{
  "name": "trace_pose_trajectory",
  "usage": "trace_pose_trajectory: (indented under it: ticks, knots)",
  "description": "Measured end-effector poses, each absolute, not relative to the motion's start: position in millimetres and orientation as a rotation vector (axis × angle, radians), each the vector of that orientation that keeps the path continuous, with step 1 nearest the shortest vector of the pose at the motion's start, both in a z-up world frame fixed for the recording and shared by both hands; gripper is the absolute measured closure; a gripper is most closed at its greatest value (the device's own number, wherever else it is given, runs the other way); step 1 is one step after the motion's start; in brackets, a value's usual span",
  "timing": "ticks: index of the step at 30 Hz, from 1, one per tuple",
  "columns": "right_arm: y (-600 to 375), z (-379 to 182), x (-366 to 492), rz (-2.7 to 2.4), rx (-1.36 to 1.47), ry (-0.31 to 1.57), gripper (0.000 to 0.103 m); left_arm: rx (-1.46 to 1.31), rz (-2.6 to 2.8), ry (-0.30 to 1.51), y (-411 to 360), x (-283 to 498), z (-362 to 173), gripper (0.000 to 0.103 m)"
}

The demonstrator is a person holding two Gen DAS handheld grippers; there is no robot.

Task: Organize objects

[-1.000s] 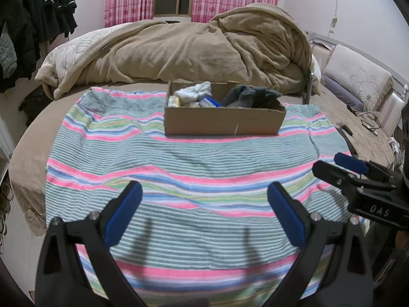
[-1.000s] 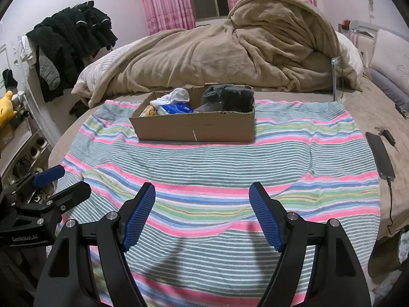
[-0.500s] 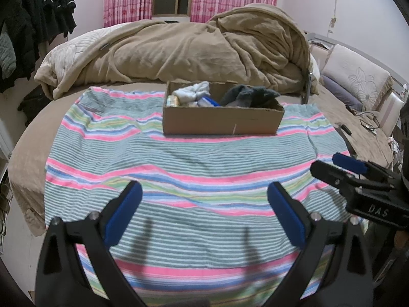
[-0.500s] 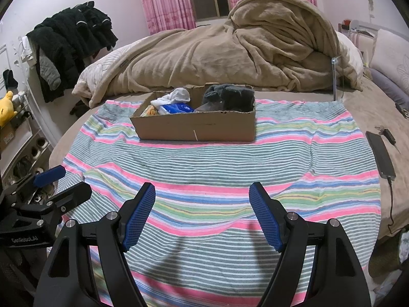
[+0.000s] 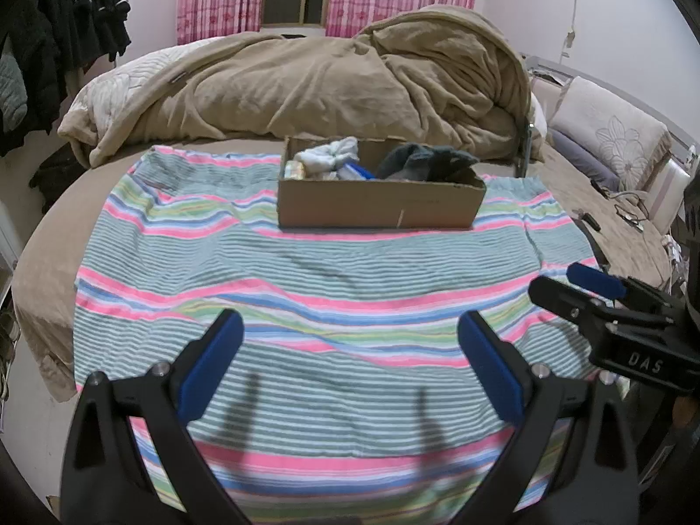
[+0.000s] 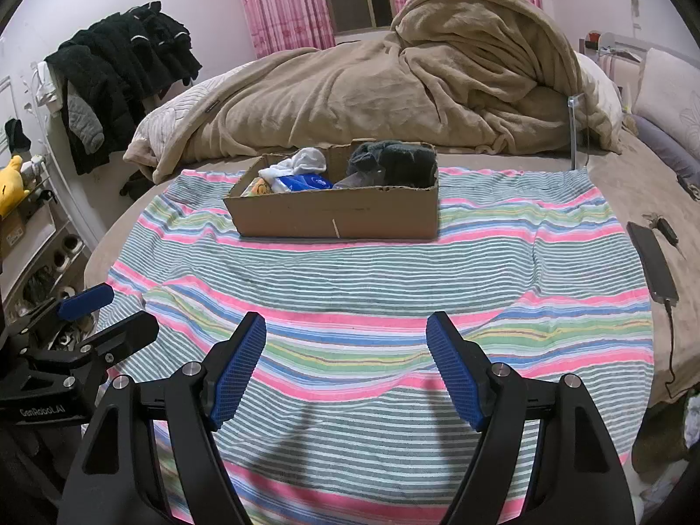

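On bed: box (image 5: 380,208) lies on striped cloth (image 5: 306,271), far side.
Box axis: long side runs left to right.
Left gripper (image 5: 350,365) jaws: wide apart, empty.
Right gripper (image 6: 345,367) jaws: wide apart, empty.

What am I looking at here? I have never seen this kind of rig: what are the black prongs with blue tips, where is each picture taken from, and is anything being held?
There is no robot: a person holds a two-finger clamp tool in each hand, and each tool carries a wide-angle camera looking along its fingers.

One picture looks out from the left gripper, with the right tool showing at its right edge. The other looks out from the right gripper, with the left tool at its left edge. Both stand open and empty.

They hang over a striped pink, green and blue cloth spread on a bed. On the cloth sits an open brown cardboard box holding a white sock bundle, dark grey socks and a blue packet. A rumpled tan blanket lies behind, and a black phone beside the cloth.
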State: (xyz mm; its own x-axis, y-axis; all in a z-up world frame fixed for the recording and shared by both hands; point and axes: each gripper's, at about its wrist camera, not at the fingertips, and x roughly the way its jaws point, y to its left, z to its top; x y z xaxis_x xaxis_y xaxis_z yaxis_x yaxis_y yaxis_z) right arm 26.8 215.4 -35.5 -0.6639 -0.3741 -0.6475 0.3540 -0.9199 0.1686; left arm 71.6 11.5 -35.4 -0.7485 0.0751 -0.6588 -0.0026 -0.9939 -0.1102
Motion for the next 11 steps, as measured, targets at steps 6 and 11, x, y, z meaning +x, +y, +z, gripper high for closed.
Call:
trace_pose_trajectory:
  ticks: [6,11]
  knots:
    - [214.9,-35.2,26.6,-2.550,1.001,-0.039,0.024,-1.092,2.896,-0.160,11.0,72.9,-35.7,0.004]
    - [215.1,-35.4,26.6,-2.551,1.000,-0.039,0.024,-1.093,2.897,-0.164,11.1,73.0,-36.3,0.004]
